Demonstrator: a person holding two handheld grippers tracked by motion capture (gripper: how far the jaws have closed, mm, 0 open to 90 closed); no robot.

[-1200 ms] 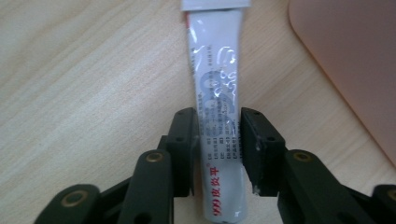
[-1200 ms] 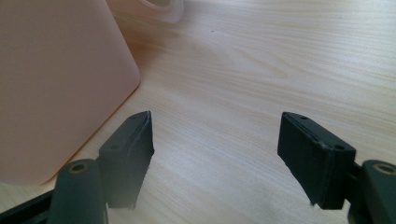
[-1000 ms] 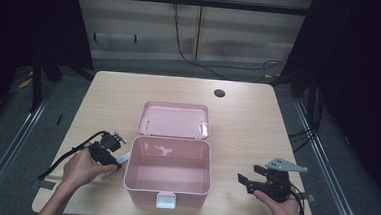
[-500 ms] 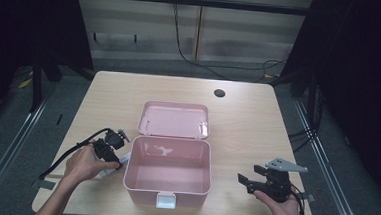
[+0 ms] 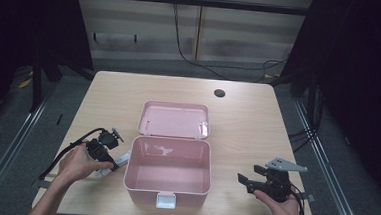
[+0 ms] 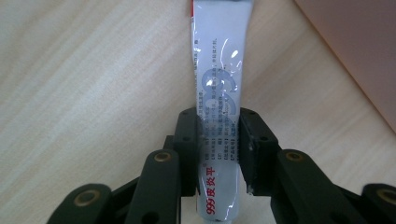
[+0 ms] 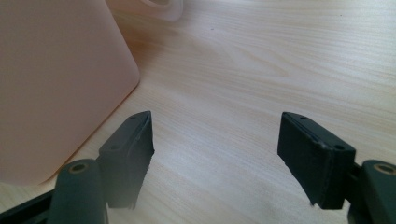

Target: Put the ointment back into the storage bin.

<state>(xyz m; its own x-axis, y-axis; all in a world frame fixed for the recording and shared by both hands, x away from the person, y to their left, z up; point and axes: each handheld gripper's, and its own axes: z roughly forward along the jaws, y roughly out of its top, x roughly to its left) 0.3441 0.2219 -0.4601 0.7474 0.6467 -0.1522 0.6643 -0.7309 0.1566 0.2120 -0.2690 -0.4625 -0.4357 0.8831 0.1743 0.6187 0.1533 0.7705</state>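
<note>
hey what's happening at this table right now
A person sits at a wooden table with a gripper in each hand. The left gripper has its fingers closed on a white ointment tube lying on the table just left of an open pink box. The box looks empty, its lid folded back flat behind it. The right gripper rests open to the right of the box, holding nothing.

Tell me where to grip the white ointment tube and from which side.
Grip the tube across its flat width near one end, coming from above along its length. It lies flat on the table beside the pink box; the left hand-held gripper clamps it this way.
</note>
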